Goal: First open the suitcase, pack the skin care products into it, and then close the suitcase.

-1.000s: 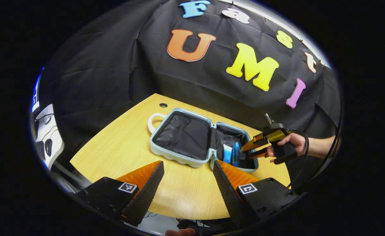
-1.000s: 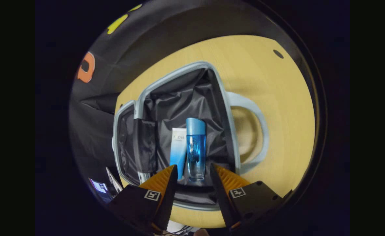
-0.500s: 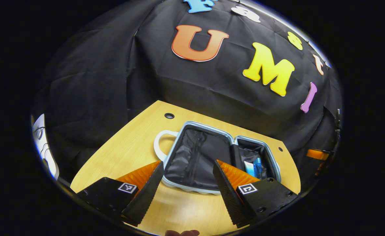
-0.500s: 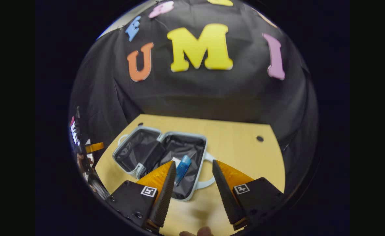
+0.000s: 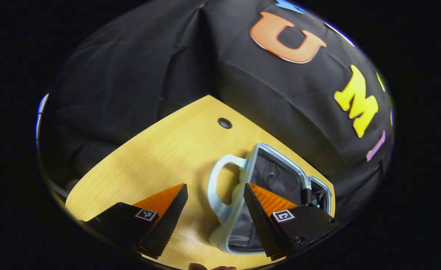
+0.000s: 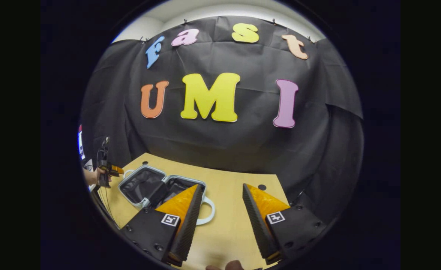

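The pale blue suitcase (image 5: 276,153) lies open on the wooden table (image 5: 160,150), its dark lining facing up. Its white handle (image 5: 213,187) sits just ahead of my left gripper (image 5: 215,185), which is open, one finger on each side of the handle's loop and above it. My right gripper (image 6: 221,185) is open over bare table, well back from the suitcase (image 6: 140,185). One of its fingers covers part of the case's right half, hiding what lies inside. In the right gripper view a hand (image 6: 93,175) holds the left gripper (image 6: 120,171) at the suitcase's left end.
The black cloth wall stands close behind the table. Round cable holes (image 5: 224,122) (image 6: 261,186) sit near the table's back edge. Bare tabletop (image 6: 235,225) stretches to the right of the suitcase.
My left gripper has swung to the suitcase's handle end and come close. My right gripper has drawn back and tilted up, away from the tube and bottle in the case.
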Tool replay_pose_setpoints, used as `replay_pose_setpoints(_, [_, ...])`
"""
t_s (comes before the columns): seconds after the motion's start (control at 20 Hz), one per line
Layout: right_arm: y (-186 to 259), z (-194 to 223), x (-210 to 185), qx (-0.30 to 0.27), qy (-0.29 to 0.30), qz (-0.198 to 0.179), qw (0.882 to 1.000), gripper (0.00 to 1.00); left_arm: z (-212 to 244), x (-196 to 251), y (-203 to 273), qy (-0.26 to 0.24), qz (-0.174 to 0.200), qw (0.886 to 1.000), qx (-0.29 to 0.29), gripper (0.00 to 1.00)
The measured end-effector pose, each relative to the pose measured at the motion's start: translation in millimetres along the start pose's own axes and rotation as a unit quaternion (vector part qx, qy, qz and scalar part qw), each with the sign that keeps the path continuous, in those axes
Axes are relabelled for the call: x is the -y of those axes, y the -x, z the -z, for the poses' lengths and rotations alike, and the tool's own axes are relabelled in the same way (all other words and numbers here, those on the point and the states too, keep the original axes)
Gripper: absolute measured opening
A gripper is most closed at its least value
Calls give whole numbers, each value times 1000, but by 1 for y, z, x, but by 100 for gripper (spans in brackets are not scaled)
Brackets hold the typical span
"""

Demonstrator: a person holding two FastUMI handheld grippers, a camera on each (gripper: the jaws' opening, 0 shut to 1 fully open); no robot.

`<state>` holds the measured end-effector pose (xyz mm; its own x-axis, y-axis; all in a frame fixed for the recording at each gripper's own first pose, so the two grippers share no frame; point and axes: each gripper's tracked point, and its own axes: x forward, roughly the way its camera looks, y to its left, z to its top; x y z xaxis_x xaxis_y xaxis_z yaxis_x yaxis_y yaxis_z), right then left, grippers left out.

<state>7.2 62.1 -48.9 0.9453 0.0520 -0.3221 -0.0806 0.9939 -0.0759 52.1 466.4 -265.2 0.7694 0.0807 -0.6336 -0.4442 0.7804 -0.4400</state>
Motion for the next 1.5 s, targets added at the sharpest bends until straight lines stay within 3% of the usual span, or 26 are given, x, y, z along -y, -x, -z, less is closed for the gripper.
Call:
replay_pose_setpoints(0.15, [6,2,6,-7,0,15,1000,66,4,-5,-16,12,4,1000,-21,94])
replay_pose_setpoints(0.3, [11,8,18,-21,-13,27,999,66,17,-4,-37,17,0,998,-56,82])
replay_pose_setpoints(0.4, [15,10,25,-27,-20,35,999,66,20,-1,-48,4,-2,998,-67,51])
replay_pose_setpoints(0.45, [18,9,28,-27,-19,41,999,66,20,-1,-50,-7,-8,998,-69,45])
replay_pose_setpoints(0.5, [20,9,33,-25,-18,46,998,66,17,-2,-51,-18,-19,997,-70,27])
replay_pose_setpoints(0.55, [22,8,36,-23,-20,50,998,66,16,-1,-54,-23,-21,997,-74,21])
replay_pose_setpoints(0.7, [27,12,42,-24,-34,49,998,62,8,2,-50,-20,-44,996,-75,15])
replay_pose_setpoints(0.85, [29,13,50,-20,-44,46,998,66,-7,13,-35,-61,-70,994,-50,9])
replay_pose_setpoints(1.1, [35,18,72,-7,-83,50,995,66,-51,70,21,-99,-108,989,7,4])
replay_pose_setpoints(1.3, [39,20,91,6,-96,48,994,66,-76,160,80,-118,-79,987,71,3])
replay_pose_setpoints(1.5, [48,23,116,15,-107,51,993,66,-64,253,120,-117,-44,984,123,4])
